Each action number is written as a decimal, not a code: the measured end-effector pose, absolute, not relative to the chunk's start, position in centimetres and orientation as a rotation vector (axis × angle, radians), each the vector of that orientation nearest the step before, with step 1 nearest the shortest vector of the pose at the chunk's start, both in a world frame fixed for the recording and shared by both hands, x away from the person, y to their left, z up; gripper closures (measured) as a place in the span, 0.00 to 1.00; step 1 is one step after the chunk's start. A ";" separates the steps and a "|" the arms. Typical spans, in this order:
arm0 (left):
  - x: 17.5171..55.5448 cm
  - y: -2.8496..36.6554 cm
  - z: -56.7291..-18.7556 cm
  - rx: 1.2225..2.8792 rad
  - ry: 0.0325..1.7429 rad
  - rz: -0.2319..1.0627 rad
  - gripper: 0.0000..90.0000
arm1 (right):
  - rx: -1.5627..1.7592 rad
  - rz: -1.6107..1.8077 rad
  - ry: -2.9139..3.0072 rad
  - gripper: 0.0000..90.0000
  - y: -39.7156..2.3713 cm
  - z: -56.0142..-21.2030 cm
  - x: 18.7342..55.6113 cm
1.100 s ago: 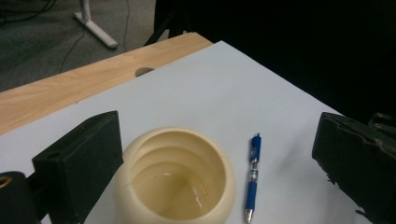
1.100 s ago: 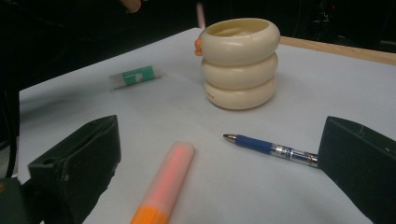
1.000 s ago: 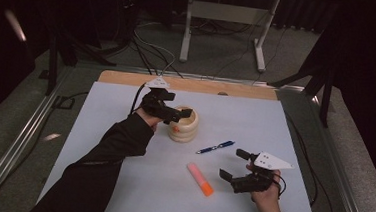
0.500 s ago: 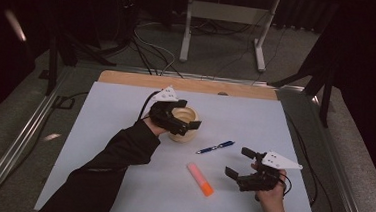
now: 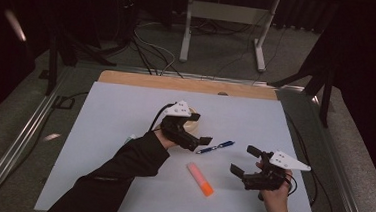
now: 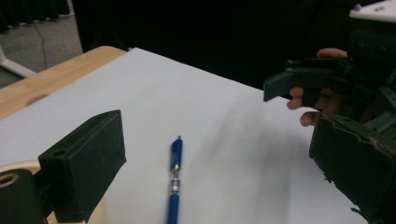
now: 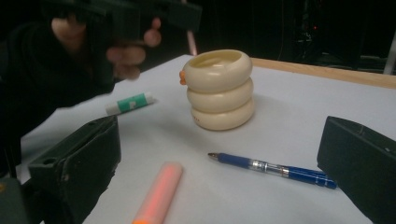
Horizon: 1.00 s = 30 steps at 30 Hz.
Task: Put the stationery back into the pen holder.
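A blue pen (image 5: pixel 215 147) lies on the white sheet (image 5: pixel 115 111) in the middle of the table. My left gripper (image 5: pixel 199 138) hovers just left of it, open; in the left gripper view the pen (image 6: pixel 174 179) lies between the spread jaws of my left gripper (image 6: pixel 219 151). A cream ringed holder (image 7: pixel 222 88) stands upright behind, with something small and orange at its rim. My right gripper (image 5: pixel 242 161) is open and holds nothing, to the right of an orange marker (image 5: pixel 200 179). In the right gripper view the pen (image 7: pixel 271 168) and marker (image 7: pixel 159 193) lie before my right gripper (image 7: pixel 219 158).
A green-and-white stick (image 7: pixel 130 102) lies left of the holder. A wooden strip (image 5: pixel 187 83) borders the sheet's far side. Metal rails (image 5: pixel 23 139) frame the table. Cables and a stand's legs (image 5: pixel 222 18) are on the floor beyond.
My left gripper has come away from the holder, moving nearer and to the right until it hovers by the blue pen. My right gripper has drifted slightly right.
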<state>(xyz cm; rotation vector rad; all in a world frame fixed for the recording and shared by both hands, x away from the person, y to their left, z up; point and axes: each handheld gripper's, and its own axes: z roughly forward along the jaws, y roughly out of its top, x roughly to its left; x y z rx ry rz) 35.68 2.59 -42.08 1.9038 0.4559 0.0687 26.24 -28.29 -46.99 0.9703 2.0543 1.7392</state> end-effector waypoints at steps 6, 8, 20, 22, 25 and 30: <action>35.1 1.6 -43.1 1.929 0.460 0.045 0.06 | 0.982 1.751 2.060 0.00 -28.3 -47.1 26.2; 35.1 1.4 -43.4 1.933 0.478 0.038 0.07 | 0.982 1.754 2.060 0.00 -28.2 -47.1 26.2; 35.3 0.5 -45.7 1.970 0.455 0.005 0.08 | 0.984 1.768 2.051 0.00 -28.4 -47.1 26.2; 35.2 0.3 -46.1 1.982 0.452 0.009 0.08 | 0.983 1.768 2.051 0.00 -28.4 -47.0 26.2; 35.1 -0.1 -46.8 1.999 0.450 0.022 0.13 | 0.984 1.768 2.052 0.00 -28.4 -47.0 26.2; 35.2 -0.9 -48.1 2.050 0.471 0.069 0.18 | 0.977 1.769 2.057 0.00 -28.4 -47.0 26.1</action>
